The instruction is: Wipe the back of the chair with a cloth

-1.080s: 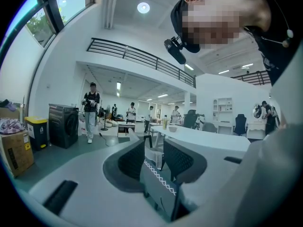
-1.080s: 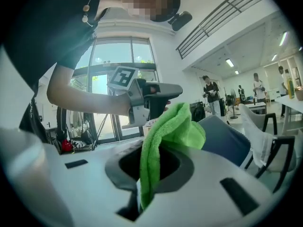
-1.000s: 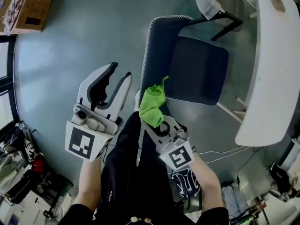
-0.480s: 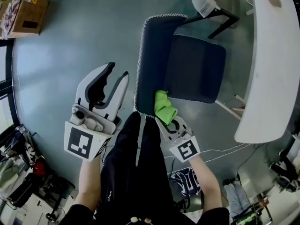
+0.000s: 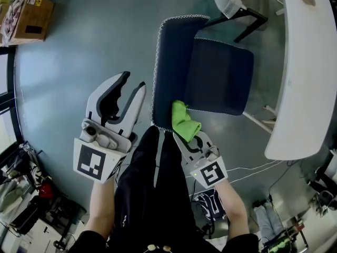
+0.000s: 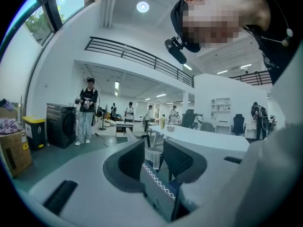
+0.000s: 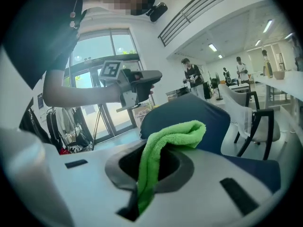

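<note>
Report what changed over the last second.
The right hand-held gripper slid the green cloth sideways along the near edge of the chair back, toward the seat side. Unchanged: cloth clamped in it, left hand-held gripper open, empty, beside the chair.

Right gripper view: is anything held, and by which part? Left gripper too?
The right gripper is shut on the green cloth, pinching a bunched fold; the rest bulges out ahead. The left gripper holds nothing; its jaws stand apart.

Head view: one blue chair (image 5: 210, 73); one green cloth (image 5: 182, 120); two grippers, left gripper (image 5: 133, 81), right gripper (image 5: 185, 133); one white table (image 5: 310, 62); one cardboard box (image 5: 29, 17).
</note>
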Demonstrator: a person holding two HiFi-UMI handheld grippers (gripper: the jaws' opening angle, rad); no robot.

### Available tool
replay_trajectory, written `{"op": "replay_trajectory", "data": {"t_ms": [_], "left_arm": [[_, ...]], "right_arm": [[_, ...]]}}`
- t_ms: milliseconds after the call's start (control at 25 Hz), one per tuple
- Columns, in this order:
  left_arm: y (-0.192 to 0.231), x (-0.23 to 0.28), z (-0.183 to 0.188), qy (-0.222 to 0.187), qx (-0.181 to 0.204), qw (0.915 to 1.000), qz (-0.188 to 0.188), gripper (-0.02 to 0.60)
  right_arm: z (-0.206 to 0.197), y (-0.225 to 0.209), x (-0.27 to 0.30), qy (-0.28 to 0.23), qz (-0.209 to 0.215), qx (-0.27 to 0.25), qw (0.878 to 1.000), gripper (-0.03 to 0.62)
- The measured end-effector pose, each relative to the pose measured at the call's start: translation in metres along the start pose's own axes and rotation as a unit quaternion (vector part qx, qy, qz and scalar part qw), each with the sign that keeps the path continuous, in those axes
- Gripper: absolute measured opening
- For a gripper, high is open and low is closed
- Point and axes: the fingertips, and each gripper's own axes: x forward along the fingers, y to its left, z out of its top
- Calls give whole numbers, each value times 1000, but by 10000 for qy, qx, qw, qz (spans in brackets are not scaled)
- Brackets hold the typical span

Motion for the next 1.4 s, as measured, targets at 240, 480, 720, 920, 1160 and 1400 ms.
{"op": "replay_trajectory", "data": {"t_ms": [240,480,720,920,1160,1400], "left_arm": [[0,-1,1,-32,-43,10000,30,126],[1,-2,-3,-17,-22,10000,51,126],[5,-5,-3,80,16,10000,53,126],[14,-11,-8,165,-11,9996,224,126],[20,-11,-12,205,-49,9991,362,126],[32,-14,-16,228,-70,9987,449,124]], "right_arm": [[43,-33,-3,-498,-592,-135,9969,19],[65,-93,3,-962,-1600,-181,9822,20],[56,-169,16,-1100,-2730,3,9557,18],[41,-221,46,-947,-3060,136,9472,18],[16,-272,77,-828,-3412,683,9339,18],[0,-312,84,-790,-3730,1224,9163,18]]}}
